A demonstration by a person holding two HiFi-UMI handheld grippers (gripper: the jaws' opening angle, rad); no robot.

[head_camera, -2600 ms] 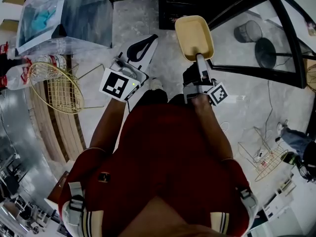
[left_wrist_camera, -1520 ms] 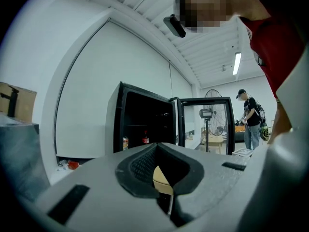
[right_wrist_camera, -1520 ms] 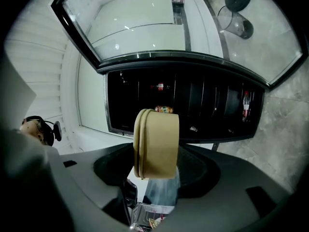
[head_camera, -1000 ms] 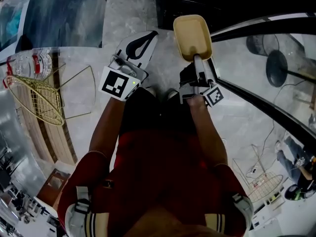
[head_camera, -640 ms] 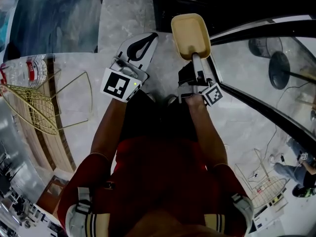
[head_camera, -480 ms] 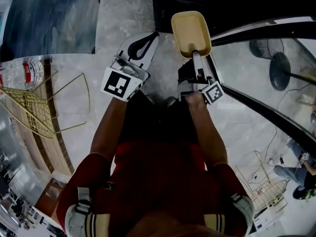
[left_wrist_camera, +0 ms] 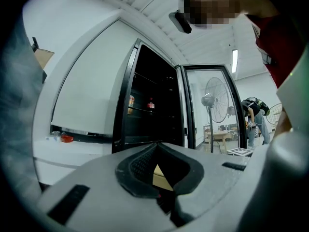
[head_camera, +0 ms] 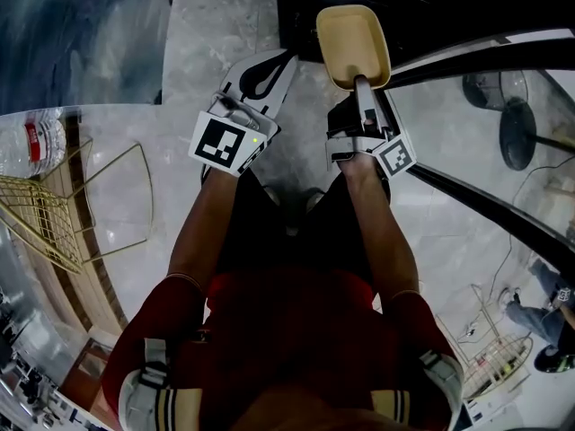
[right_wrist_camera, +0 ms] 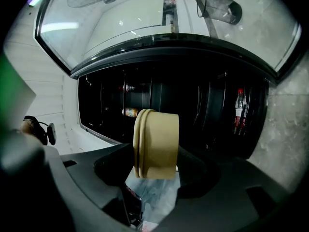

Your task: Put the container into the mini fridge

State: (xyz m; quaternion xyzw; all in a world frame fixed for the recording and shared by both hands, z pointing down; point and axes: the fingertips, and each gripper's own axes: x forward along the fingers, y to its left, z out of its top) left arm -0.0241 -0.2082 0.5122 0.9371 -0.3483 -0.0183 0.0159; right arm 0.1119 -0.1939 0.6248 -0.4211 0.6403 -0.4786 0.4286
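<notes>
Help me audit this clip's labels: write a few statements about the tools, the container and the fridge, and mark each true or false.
1. The right tool is shut on the tan container. True.
2. The mini fridge is closed. False: its glass door stands open.
3. The left tool grips a bottle. False: its jaws are together with nothing held.
4. Some bottles are already inside the mini fridge. True.
5. The tan container rests on a shelf. False: the right tool holds it up in front of the open mini fridge.
</notes>
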